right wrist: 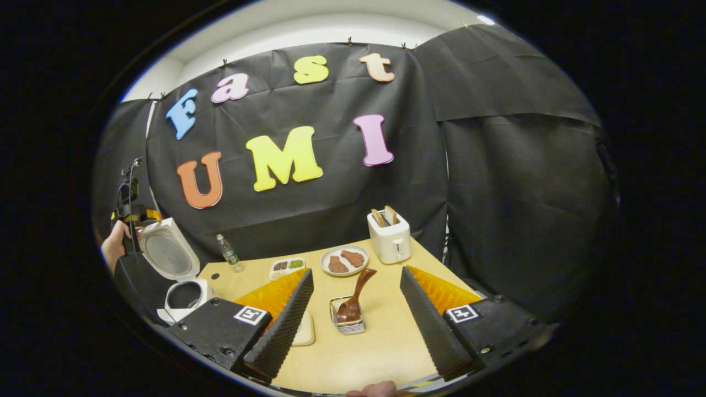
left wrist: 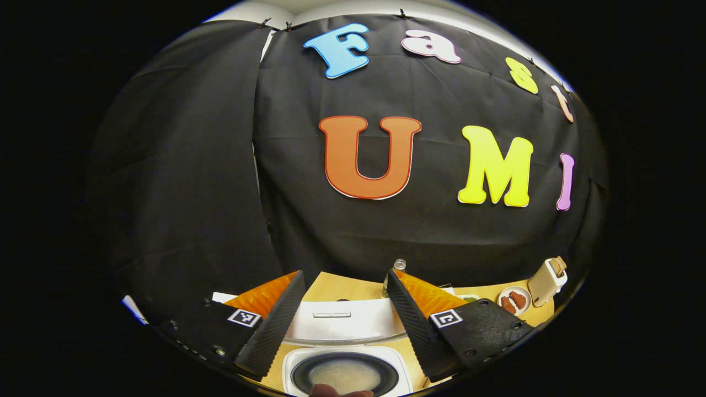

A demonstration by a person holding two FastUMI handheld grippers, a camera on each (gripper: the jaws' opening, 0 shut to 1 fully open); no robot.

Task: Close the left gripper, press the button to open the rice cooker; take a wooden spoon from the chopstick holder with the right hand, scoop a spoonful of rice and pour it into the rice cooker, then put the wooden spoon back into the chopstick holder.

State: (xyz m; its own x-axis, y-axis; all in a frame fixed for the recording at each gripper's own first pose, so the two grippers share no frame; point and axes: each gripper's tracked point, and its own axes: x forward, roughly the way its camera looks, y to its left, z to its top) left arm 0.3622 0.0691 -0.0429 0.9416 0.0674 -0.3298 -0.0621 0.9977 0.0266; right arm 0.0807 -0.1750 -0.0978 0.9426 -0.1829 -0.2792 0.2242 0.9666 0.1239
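Observation:
The white rice cooker point(left wrist: 345, 361) stands open right below my left gripper point(left wrist: 346, 273), whose fingers are spread wide and hold nothing. Its lid point(left wrist: 342, 325) is tipped back, and the dark inner pot point(left wrist: 345, 376) has something pale at the bottom. In the right gripper view the cooker point(right wrist: 185, 295) stands at the table's left end with its lid point(right wrist: 168, 253) raised, and a hand holds the left gripper point(right wrist: 129, 212) above it. A brown wooden spoon point(right wrist: 361, 286) leans in a small metal holder point(right wrist: 348, 325) straight ahead of my right gripper point(right wrist: 357, 270), which is open and short of the spoon.
At the back of the wooden table point(right wrist: 380, 342) are a plate of brown meat point(right wrist: 345, 259), a white toaster point(right wrist: 390, 237), a compartment tray point(right wrist: 287, 267) and a small bottle point(right wrist: 229, 253). A pale dish point(right wrist: 304, 331) lies half hidden behind my right gripper's left finger.

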